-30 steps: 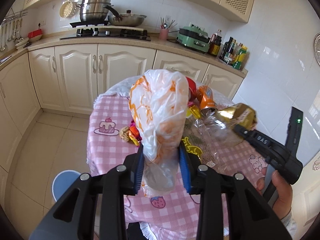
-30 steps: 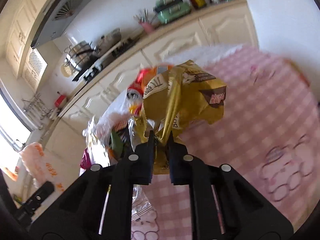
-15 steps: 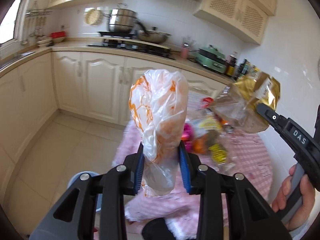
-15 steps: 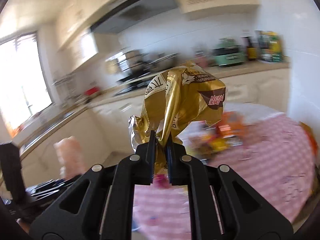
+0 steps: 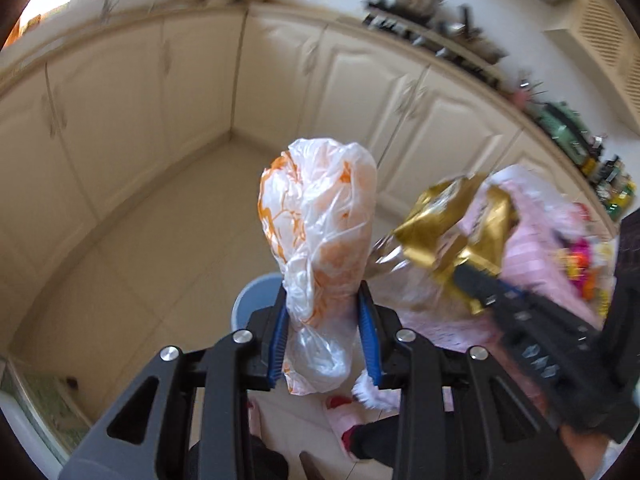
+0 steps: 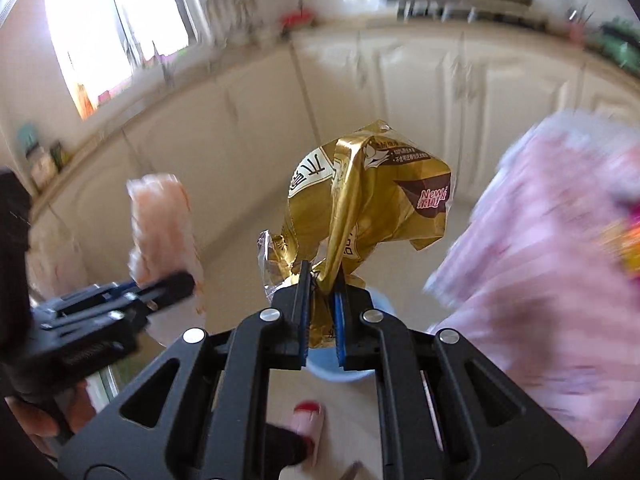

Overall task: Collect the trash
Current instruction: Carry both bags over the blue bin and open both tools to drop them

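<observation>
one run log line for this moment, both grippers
left gripper: shut on plastic bag | right gripper: shut on gold wrapper | blue bin: below

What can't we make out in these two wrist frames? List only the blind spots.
- Blue round bin: left wrist view, mostly hidden behind the left gripper and its crumpled white-and-orange plastic bag; in the right wrist view the right gripper covers it. Its contents are unseen.
- Crumpled gold foil snack wrapper: print too small to read.
- Pink checked tablecloth: motion-blurred; the items on it are unidentifiable.
- Countertop items: blurred in both views.
</observation>
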Motion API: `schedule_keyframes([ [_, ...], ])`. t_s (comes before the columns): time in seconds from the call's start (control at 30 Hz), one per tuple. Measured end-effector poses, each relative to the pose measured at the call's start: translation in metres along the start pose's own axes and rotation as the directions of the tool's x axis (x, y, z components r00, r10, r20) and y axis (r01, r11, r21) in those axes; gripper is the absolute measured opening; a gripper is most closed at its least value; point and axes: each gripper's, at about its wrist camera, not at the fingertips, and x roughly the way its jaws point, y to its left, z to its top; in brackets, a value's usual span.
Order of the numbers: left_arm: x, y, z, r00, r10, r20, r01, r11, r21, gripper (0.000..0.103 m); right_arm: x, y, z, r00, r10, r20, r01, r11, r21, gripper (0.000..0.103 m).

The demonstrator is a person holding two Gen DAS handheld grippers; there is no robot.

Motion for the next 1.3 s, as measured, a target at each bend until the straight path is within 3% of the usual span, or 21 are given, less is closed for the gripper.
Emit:
schedule_keyframes([
  [0.17,0.071,0.031,-0.006,0.99,0.004,-0.143,-0.01,0.999,-0.044,0.031,0.113,-0.009,-0.013,0.976,0.003,-0.217,0.002,1.0,0.024,0.01],
  [0.33,0.141,0.054,-0.01,0.957,0.015,-0.29,-0.047,0.994,-0.104,0.031,0.199,-0.027,-0.02,0.932,0.049,-0.359,-0.017,0.996,0.091,0.014],
  [0.47,0.178,0.06,-0.015,0.936,0.02,-0.352,-0.06,0.993,-0.105,0.031,0.239,-0.036,-0.019,0.921,0.056,-0.385,-0.006,0.992,0.129,0.019],
  [0.53,0.191,0.058,-0.016,0.928,0.015,-0.372,-0.058,0.993,-0.105,0.031,0.256,-0.042,-0.017,0.914,0.073,-0.398,-0.013,0.988,0.151,0.03],
  [0.6,0.203,0.056,-0.014,0.922,0.002,-0.386,-0.05,0.992,-0.116,0.031,0.261,-0.042,-0.019,0.916,0.061,-0.397,-0.004,0.99,0.143,0.045],
  [0.63,0.209,0.055,-0.013,0.92,-0.001,-0.391,-0.049,0.992,-0.117,0.031,0.256,-0.04,-0.021,0.917,0.059,-0.395,-0.003,0.99,0.142,0.047],
  [0.8,0.231,0.058,-0.014,0.908,-0.007,-0.42,-0.045,0.993,-0.113,0.031,0.254,-0.055,-0.026,0.925,0.055,-0.377,0.016,0.983,0.182,0.049],
  [1.0,0.258,0.056,-0.015,0.89,-0.022,-0.455,-0.033,0.993,-0.114,0.031,0.239,-0.071,-0.028,0.937,-0.048,-0.346,0.111,0.98,0.163,0.051],
  [1.13,0.268,0.051,-0.013,0.886,-0.025,-0.464,-0.029,0.994,-0.109,0.032,0.229,-0.07,-0.027,0.942,-0.144,-0.302,0.187,0.976,0.116,0.057],
  [1.3,0.273,0.042,-0.011,0.887,-0.013,-0.462,-0.037,0.994,-0.1,0.034,0.215,-0.09,-0.025,0.959,-0.148,-0.243,0.197,0.961,0.192,0.065],
])
